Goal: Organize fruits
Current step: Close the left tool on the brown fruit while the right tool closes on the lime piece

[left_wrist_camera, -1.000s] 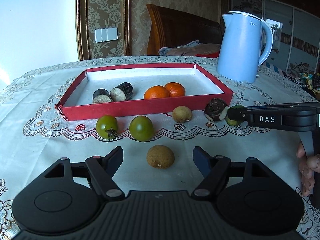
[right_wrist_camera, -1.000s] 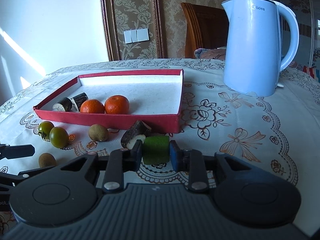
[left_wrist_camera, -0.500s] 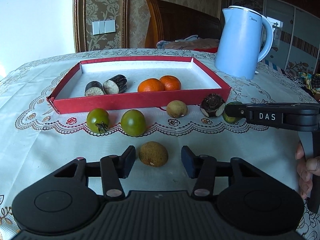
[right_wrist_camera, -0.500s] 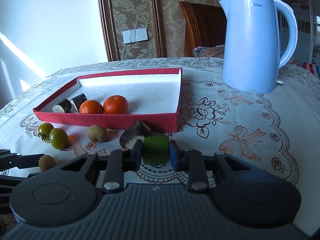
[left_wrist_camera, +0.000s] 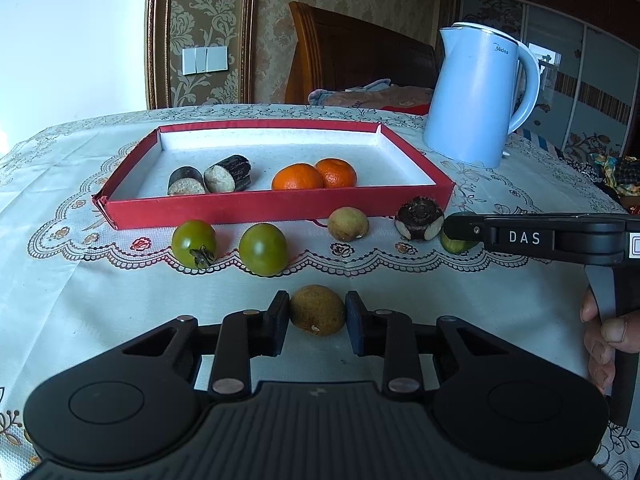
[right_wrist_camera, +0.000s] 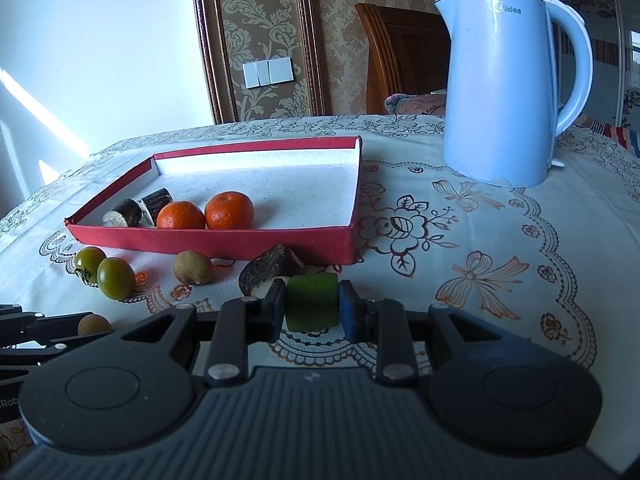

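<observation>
My left gripper (left_wrist_camera: pixel 317 322) is shut on a brown round fruit (left_wrist_camera: pixel 316 306) that rests on the tablecloth, both pads touching its sides. My right gripper (right_wrist_camera: pixel 312 312) is shut on a green cut chunk (right_wrist_camera: pixel 311 300) low over the cloth, just in front of the red tray (right_wrist_camera: pixel 208 240). In the left wrist view this gripper (left_wrist_camera: pixel 454 229) reaches in from the right. The tray (left_wrist_camera: pixel 272 206) holds two oranges (left_wrist_camera: pixel 298 176) and two dark cut pieces (left_wrist_camera: pixel 228 174). Before it lie two green tomatoes (left_wrist_camera: pixel 194 242), a second brown fruit (left_wrist_camera: pixel 348 223) and a dark chunk (left_wrist_camera: pixel 419 220).
A pale blue kettle (left_wrist_camera: pixel 476 96) stands at the back right of the table, behind the tray's right corner. A person's hand (left_wrist_camera: pixel 600 336) grips the right gripper's handle at the right edge. A wooden chair (left_wrist_camera: pixel 352 56) stands behind the table.
The left gripper's jaws have closed from wide apart onto the brown round fruit. The right gripper has kept still with the green chunk in it.
</observation>
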Motion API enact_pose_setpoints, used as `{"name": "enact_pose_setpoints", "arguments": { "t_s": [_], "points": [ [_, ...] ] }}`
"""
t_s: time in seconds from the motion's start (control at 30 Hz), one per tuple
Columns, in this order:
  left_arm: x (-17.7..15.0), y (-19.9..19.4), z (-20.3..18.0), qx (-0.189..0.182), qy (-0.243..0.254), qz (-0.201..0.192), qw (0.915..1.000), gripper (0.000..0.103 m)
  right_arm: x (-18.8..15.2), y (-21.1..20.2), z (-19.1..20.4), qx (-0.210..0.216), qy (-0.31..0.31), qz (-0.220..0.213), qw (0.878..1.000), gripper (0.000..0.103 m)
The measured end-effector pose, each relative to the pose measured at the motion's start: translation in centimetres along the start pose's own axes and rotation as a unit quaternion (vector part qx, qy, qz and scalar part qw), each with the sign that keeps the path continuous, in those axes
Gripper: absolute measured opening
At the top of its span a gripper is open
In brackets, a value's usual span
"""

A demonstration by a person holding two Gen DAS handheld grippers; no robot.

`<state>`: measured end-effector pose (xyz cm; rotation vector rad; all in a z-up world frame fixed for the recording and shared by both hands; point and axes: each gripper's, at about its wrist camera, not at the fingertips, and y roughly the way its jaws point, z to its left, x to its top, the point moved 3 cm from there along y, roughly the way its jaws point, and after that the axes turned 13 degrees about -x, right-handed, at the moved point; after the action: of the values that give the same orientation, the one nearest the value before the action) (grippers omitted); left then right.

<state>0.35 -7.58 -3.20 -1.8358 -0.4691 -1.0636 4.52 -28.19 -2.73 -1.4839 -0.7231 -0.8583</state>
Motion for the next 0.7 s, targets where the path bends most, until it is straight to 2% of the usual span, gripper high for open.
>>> {"name": "enact_pose_setpoints", "arguments": {
  "t_s": [0.23,0.47,0.7],
  "points": [
    [0.1,-1.1,0.0,0.004,0.001,-0.030,0.9995,0.029,0.1,-0.9,-0.4,-0.015,0.011,-0.028,0.999,0.027],
    [0.4,-1.6,0.2,0.007,0.002,-0.041,0.9991,0.029,0.1,-1.3,-0.6,-0.015,0.017,-0.034,0.999,0.027],
    [0.6,-2.1,0.9,0.008,-0.006,-0.048,0.9988,0.029,-0.2,-0.5,-0.3,-0.010,0.011,0.000,1.000,0.027]
  ]
}}
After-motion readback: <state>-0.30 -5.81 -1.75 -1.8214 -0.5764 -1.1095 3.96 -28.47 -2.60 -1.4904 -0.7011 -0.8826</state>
